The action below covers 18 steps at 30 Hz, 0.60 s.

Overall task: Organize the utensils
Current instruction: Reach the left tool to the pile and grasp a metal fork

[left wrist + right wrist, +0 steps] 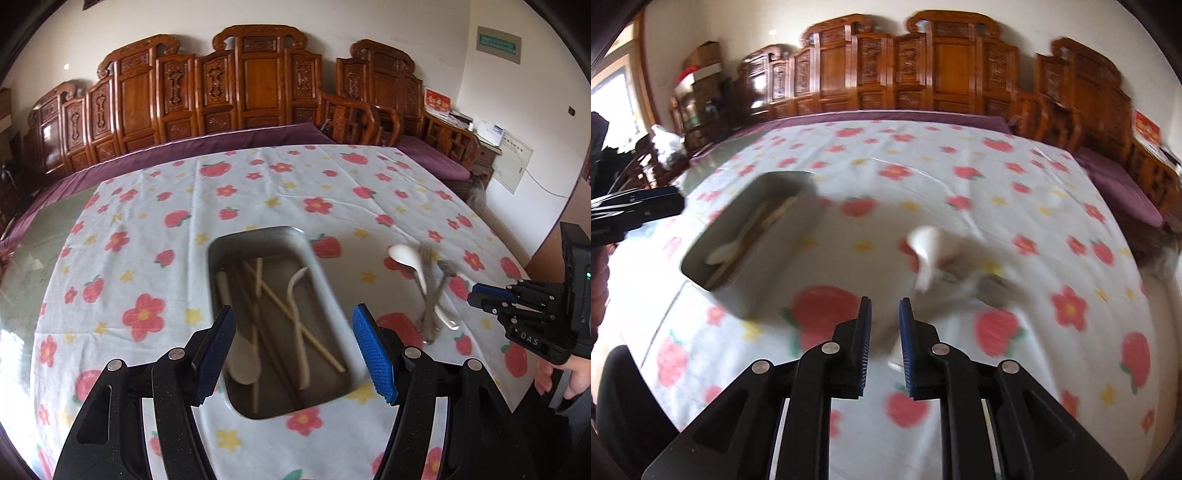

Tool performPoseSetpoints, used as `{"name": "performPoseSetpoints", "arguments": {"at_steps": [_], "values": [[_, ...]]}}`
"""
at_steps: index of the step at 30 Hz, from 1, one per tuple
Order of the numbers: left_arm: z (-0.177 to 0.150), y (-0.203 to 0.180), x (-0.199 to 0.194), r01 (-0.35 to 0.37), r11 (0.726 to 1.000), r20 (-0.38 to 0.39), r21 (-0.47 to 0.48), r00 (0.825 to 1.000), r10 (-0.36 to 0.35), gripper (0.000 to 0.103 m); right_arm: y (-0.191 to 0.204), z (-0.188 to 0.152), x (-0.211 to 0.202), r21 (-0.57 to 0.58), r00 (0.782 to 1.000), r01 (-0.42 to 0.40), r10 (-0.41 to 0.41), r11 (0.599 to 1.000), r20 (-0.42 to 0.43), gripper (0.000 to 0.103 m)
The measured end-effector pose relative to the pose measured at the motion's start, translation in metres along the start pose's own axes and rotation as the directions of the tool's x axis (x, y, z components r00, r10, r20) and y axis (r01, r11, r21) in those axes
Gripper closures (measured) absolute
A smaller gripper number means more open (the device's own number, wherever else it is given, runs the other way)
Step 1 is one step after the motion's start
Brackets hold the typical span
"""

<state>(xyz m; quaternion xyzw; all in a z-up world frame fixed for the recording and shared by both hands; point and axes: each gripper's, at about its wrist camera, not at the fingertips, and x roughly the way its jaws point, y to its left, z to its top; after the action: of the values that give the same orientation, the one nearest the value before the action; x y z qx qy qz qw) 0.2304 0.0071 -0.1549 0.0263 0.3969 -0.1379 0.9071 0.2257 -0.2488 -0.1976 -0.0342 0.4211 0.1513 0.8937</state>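
Observation:
A metal tray lies on the flowered tablecloth and holds chopsticks and white spoons. My left gripper hovers open over the near end of the tray, nothing between its blue pads. To the tray's right, a white ceramic spoon lies on the cloth with a metal fork and spoon. My right gripper is slightly open and empty, above the cloth between the tray and the blurred white spoon. It also shows from the side as the right gripper.
The round table wears a white tablecloth with red flowers. A carved wooden bench with a purple cushion runs behind it. A hand holds the right tool at the table's right edge. The left gripper enters the right wrist view at far left.

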Motion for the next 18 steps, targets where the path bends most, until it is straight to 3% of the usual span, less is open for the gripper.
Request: {"name": "performPoseSetpoints", "arguments": {"at_steps": [5, 12, 18], "values": [[0.001, -0.029, 0.008, 0.022, 0.999, -0.01, 0.032, 1.0, -0.022, 0.04, -0.034, -0.012, 0.005, 0.062, 0.999, 0.038, -0.038, 0.997, -0.001, 0.076], [-0.001, -0.063, 0.028, 0.055, 0.997, -0.039, 0.061, 0.998, -0.053, 0.04, -0.06, -0.026, 0.015, 0.149, 0.999, 0.037, -0.035, 0.988, -0.016, 0.076], [0.002, -0.094, 0.056, 0.091, 0.992, -0.075, 0.092, 0.994, -0.084, 0.04, -0.074, -0.033, 0.024, 0.153, 0.995, 0.092, -0.085, 0.984, -0.047, 0.076]]}}
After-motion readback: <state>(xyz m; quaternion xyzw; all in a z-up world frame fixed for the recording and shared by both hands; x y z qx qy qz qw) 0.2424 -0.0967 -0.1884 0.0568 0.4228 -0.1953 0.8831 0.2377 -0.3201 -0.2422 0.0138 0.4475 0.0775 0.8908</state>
